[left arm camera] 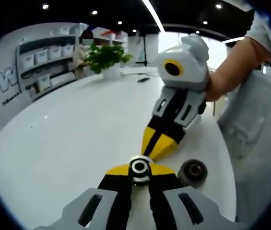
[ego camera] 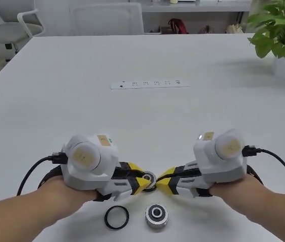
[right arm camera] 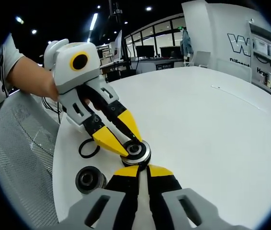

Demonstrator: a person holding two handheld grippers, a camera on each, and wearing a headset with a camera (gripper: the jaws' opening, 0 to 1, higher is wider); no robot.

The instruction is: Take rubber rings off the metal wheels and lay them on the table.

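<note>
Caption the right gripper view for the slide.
Left claw grips a metal wheel, closed right claw at its rim; a loose rubber ring and second wheel lie on the table.

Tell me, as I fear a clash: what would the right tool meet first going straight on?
The metal wheel, just off the tips of the right tool and held by the left tool; whether tips and wheel touch is unclear.

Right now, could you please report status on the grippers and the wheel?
Left gripper shut on wheel. Right gripper shut, tips at its rim. One rubber ring on table beside second wheel.
</note>
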